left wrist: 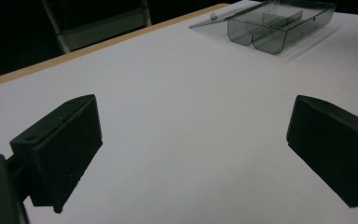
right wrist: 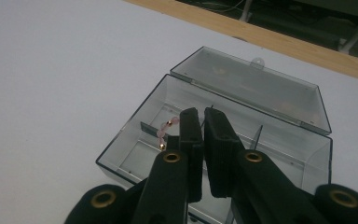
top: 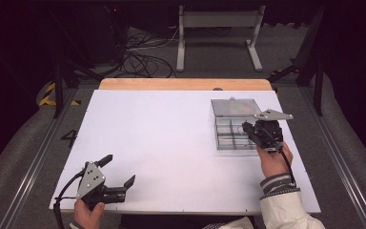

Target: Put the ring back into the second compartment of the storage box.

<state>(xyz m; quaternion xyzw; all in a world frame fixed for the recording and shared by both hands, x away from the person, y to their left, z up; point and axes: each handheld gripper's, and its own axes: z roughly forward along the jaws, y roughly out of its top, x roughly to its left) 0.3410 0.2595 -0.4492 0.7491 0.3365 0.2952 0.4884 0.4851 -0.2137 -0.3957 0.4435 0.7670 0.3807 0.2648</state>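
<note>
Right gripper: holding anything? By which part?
Right gripper jaws nearly shut over the clear plastic compartment box, beside a pink bead string; whether they pinch it cannot be told.

Pretty dark room, light mostly on the big white rectangular tabletop (top: 171, 143), w/ a strip of light wooden board (top: 186, 84) showing along its far edge. Grey carpet-ish floor (top: 24, 157) around it, metal floor rails (top: 33, 162) on both sides. Behind: a grey metal frame stand (top: 218, 28), tangle of black cables (top: 140, 59), yellow/black hazard tape (top: 47, 95) at left.
</note>
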